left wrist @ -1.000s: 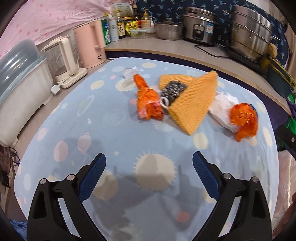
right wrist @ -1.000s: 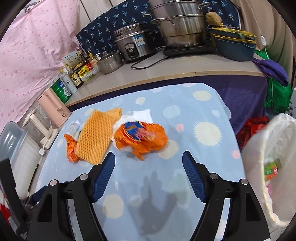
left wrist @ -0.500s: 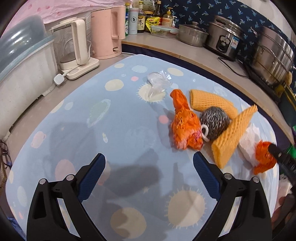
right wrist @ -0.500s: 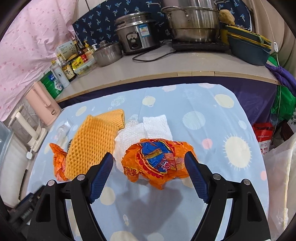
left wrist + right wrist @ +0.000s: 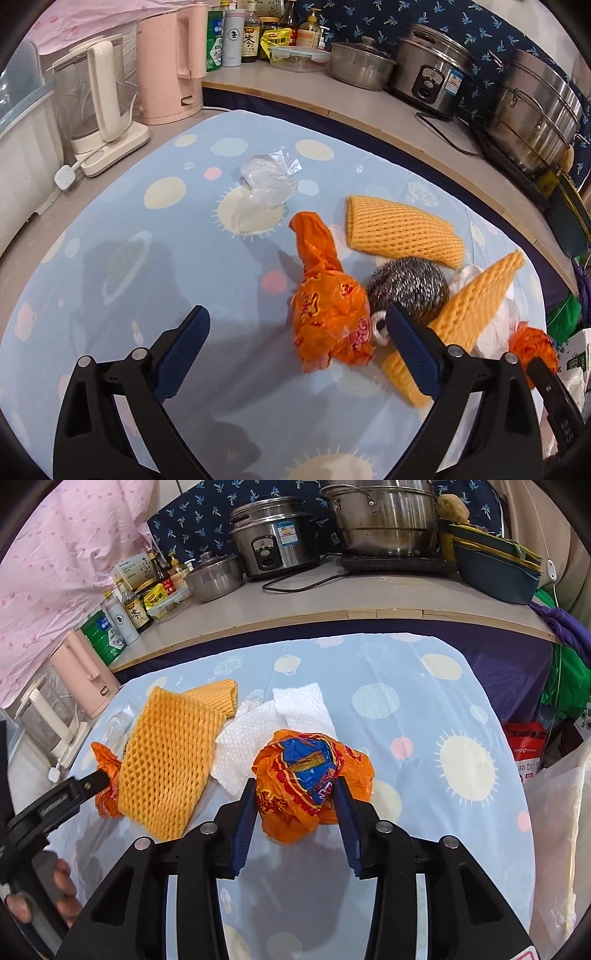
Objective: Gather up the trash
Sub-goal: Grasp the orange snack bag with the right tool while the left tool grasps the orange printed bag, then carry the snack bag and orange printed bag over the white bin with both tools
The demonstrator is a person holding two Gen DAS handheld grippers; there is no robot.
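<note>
My right gripper (image 5: 295, 794) is shut on a crumpled orange and blue snack wrapper (image 5: 312, 771) lying on the blue dotted tablecloth (image 5: 424, 709). The wrapper also shows at the right edge of the left wrist view (image 5: 533, 345). My left gripper (image 5: 295, 332) is open; an orange plastic bag (image 5: 327, 306) lies between its fingers, just ahead. Beside the bag are a steel scourer (image 5: 408, 286), two orange foam nets (image 5: 400, 230) (image 5: 168, 753), white foam wrap (image 5: 266, 731) and a clear plastic bag (image 5: 267, 182).
A white trash bag (image 5: 557, 812) hangs off the table's right side. Two kettles (image 5: 166, 62) (image 5: 99, 99) stand at the far left. Bottles (image 5: 251, 33), pots (image 5: 360, 64), a rice cooker (image 5: 275, 537) and a steamer (image 5: 532, 110) line the counter behind.
My right gripper moved forward and closed on the orange and blue wrapper. My left gripper moved toward the orange bag, which now lies between its open fingers.
</note>
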